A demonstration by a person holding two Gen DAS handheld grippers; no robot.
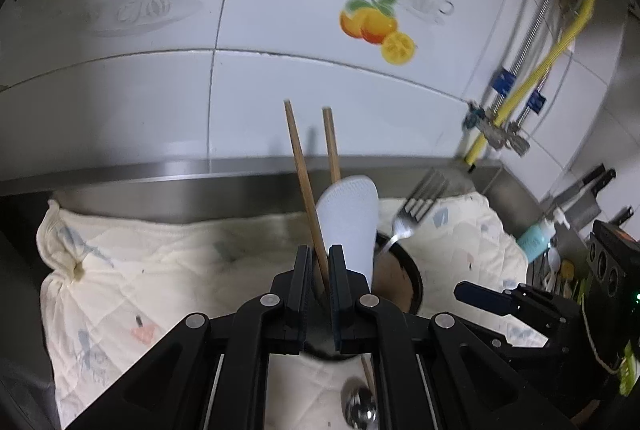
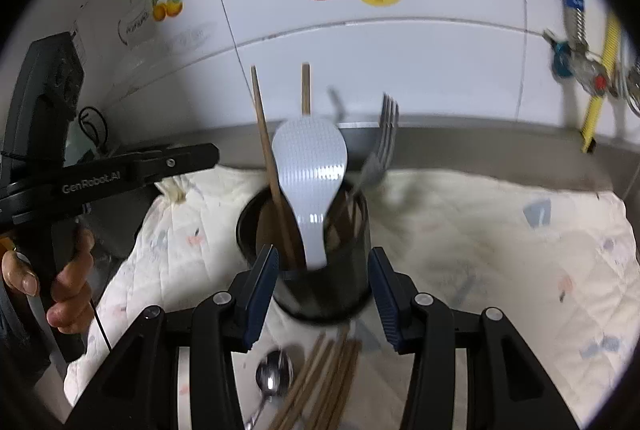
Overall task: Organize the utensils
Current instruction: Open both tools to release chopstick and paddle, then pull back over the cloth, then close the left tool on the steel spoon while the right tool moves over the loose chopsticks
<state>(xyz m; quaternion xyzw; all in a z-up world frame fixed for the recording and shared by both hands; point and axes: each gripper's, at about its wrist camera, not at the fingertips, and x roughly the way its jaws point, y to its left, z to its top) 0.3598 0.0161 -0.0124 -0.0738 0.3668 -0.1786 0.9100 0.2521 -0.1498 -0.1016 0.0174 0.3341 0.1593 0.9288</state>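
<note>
Utensils counted in and beside the holder

In one dark holder (image 2: 320,286), two chopsticks (image 2: 266,145), one white rice paddle (image 2: 310,165) and one fork (image 2: 382,141) are seen; beside it, one metal spoon (image 2: 274,376) and a bundle of chopsticks (image 2: 324,386), too blurred to be counted.

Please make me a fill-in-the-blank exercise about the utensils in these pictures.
1. The rice paddle in the dark holder is ___ in colour.
2. The fork stands with its tines pointing ___.
3. The spoon lies outside the holder, on the quilted ___.
Missing words: white; up; cloth.
</note>
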